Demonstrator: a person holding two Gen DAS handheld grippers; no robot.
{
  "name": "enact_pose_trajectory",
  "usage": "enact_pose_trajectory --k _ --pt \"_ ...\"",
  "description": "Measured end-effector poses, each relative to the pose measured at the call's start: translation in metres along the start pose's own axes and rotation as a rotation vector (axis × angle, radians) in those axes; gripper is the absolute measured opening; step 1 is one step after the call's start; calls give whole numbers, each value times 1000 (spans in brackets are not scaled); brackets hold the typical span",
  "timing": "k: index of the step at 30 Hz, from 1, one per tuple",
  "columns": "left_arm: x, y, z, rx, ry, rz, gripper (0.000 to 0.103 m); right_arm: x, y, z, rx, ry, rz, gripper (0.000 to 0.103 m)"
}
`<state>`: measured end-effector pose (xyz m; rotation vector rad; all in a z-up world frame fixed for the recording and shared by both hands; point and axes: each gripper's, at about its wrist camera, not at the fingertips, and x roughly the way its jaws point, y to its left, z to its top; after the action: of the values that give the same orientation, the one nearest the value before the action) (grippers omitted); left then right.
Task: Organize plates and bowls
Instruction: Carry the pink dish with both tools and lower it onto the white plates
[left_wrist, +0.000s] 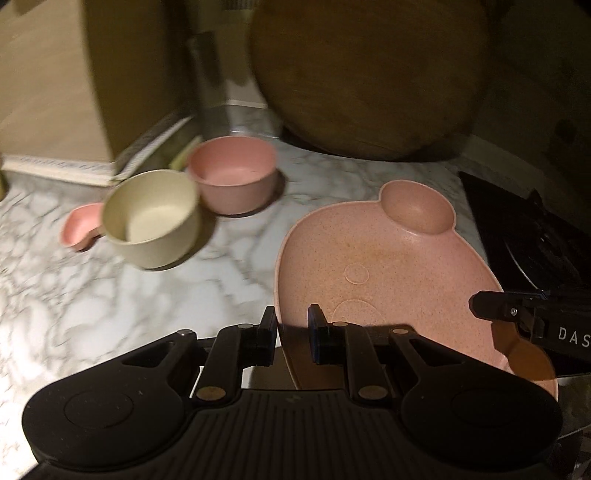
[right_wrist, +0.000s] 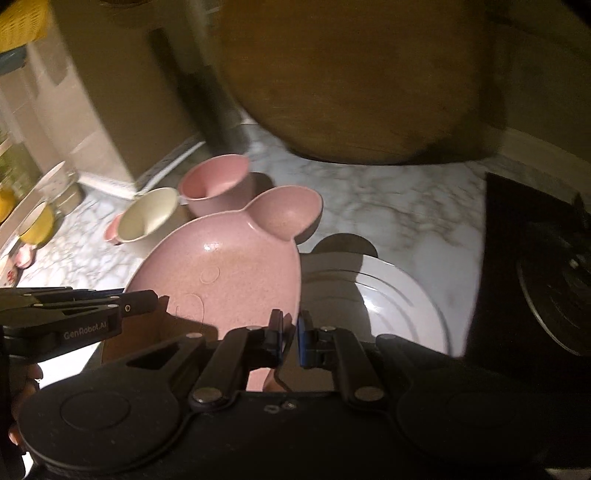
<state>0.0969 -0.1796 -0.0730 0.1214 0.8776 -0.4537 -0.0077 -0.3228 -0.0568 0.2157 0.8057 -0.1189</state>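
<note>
A pink speckled plate (left_wrist: 376, 266) with a round ear-shaped dip is held between both grippers above the marble counter. My left gripper (left_wrist: 293, 330) is shut on its left rim. My right gripper (right_wrist: 290, 332) is shut on the right rim of the pink plate (right_wrist: 229, 273). Each view also shows the other gripper: the right gripper (left_wrist: 476, 304) and the left gripper (right_wrist: 155, 297). A cream bowl (left_wrist: 155, 218) and a pink bowl (left_wrist: 232, 173) stand on the counter to the left. A white plate (right_wrist: 399, 295) lies under the pink plate's right side.
A big round wooden board (left_wrist: 369, 74) leans at the back. A black stove (left_wrist: 535, 240) borders the counter on the right. A small pink dish (left_wrist: 79, 225) lies beside the cream bowl. Yellow bowls (right_wrist: 37, 225) and jars crowd the far left.
</note>
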Motion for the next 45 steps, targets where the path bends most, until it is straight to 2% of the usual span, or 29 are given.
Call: enact_pose_trajectory --k 7,18,38,45 --pt "21 -34 6 67 17 -36 16 -2 -36 -10 59 1 -52 7" --pt "51 -65 1 123 47 -65 16 4 -67 -25 107 22 -101 8" --pt "68 -66 -5 129 70 -80 16 15 -71 -30 75 50 -119 9" --pt "67 -70 -9 150 69 -79 17 14 -70 -29 68 49 -123 18"
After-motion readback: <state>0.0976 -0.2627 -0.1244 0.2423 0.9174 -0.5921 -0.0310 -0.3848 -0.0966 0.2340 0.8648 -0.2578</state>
